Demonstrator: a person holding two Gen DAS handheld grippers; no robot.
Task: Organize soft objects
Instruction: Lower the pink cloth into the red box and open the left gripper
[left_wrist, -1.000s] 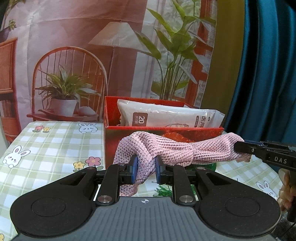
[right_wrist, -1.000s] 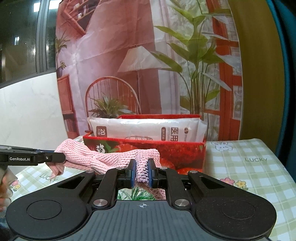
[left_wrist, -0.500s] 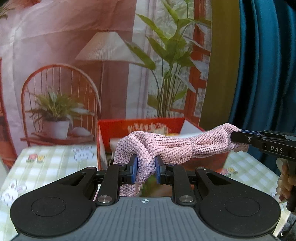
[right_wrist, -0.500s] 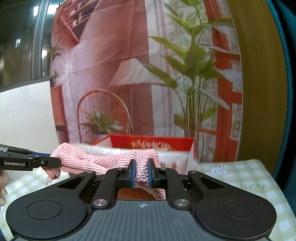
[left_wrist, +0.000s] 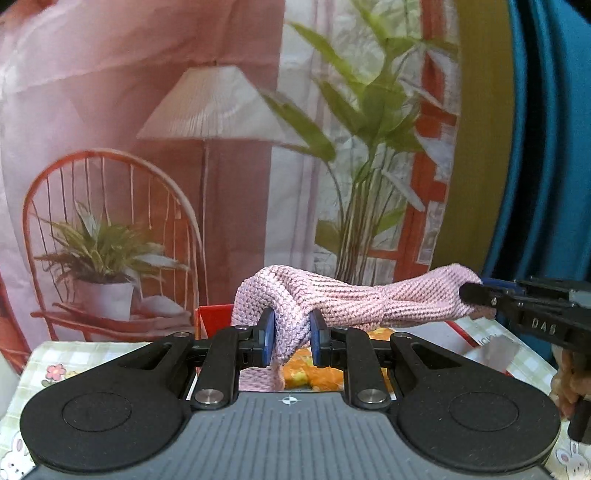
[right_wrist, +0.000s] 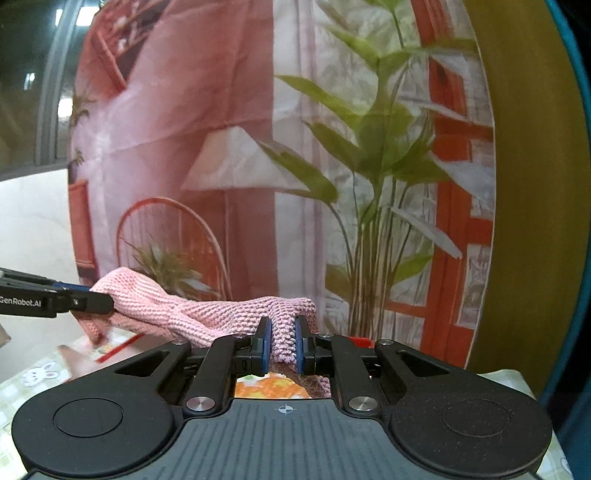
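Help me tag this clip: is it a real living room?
Probably a staged setup: the chair, lamp and plants are printed on a creased backdrop, behind a table with a bunny-print checked cloth and a red box.

Red box (left_wrist: 214, 318) (open-topped) directly below tongs (left_wrist: 289, 341)

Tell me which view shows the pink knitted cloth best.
Left wrist view: the pink knitted cloth spans clearly between both grippers' jaws, ends visible. The right wrist view shows it too, but its far end is blurred.
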